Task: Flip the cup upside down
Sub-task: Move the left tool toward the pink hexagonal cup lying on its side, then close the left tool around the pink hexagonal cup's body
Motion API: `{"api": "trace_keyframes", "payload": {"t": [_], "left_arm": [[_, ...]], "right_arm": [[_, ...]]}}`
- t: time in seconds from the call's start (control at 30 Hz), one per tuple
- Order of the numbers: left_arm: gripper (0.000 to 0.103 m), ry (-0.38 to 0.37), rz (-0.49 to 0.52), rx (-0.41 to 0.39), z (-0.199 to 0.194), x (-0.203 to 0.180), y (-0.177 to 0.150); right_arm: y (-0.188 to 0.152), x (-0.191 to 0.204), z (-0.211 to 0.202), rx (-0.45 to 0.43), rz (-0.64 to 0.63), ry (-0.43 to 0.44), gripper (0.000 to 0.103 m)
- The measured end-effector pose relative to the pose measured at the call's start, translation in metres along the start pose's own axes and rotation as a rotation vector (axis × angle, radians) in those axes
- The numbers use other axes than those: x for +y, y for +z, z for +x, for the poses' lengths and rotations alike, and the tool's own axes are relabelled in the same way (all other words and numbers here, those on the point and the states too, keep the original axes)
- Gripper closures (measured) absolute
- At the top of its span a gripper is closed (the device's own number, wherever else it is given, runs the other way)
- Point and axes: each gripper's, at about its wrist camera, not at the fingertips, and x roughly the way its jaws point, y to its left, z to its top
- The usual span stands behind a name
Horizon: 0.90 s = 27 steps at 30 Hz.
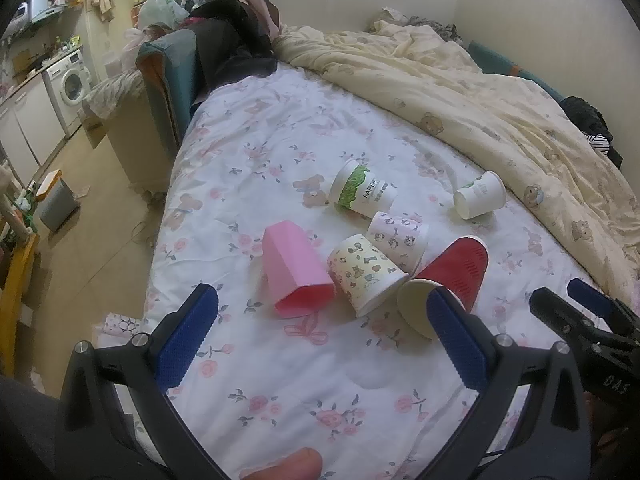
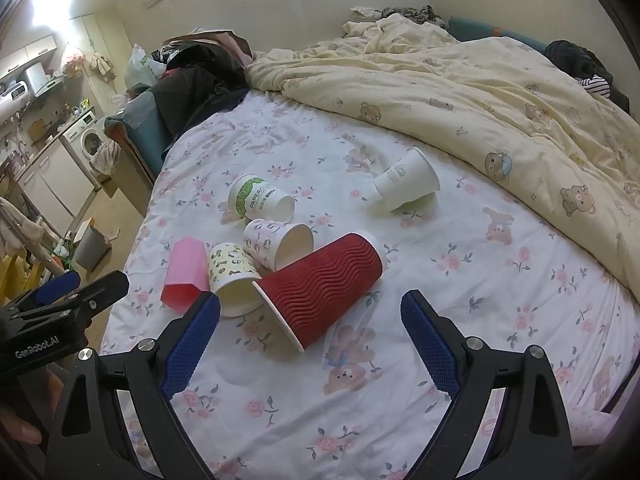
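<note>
Several cups lie on their sides on the floral bed sheet [image 1: 280, 380]. A pink plastic cup [image 1: 294, 268] [image 2: 184, 276], a yellow patterned paper cup [image 1: 366, 274] [image 2: 232, 272], a white patterned cup [image 1: 398, 240] [image 2: 276, 242], a red ribbed cup [image 1: 452, 276] [image 2: 320, 292], a green-printed paper cup [image 1: 362, 192] [image 2: 260, 200] and a plain white cup [image 1: 480, 200] [image 2: 406, 184]. My left gripper [image 1: 322, 312] is open and empty, just short of the pink and yellow cups. My right gripper [image 2: 310, 316] is open and empty, its fingers on either side of the red cup's mouth end.
A crumpled cream duvet [image 1: 480, 92] [image 2: 480, 92] covers the far and right side of the bed. Dark clothes and bags [image 1: 232, 28] are piled at the bed's far left. The bed's left edge drops to the floor, where a grey bin [image 1: 56, 204] stands.
</note>
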Motion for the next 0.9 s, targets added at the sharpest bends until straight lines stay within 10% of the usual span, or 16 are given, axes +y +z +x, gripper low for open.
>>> {"api": "trace_keyframes", "payload": {"t": [0.4, 0.9], "left_arm": [[0.0, 0.028, -0.088, 0.077, 0.012, 0.022, 0.011], [0.016, 0.046, -0.329, 0.518, 0.141, 0.054, 0.041]], "right_arm": [[-0.004, -0.008, 0.007, 0.036, 0.042, -0.031, 0.009], [0.007, -0.039, 0.02, 0.094, 0.189, -0.032, 0.009]]}}
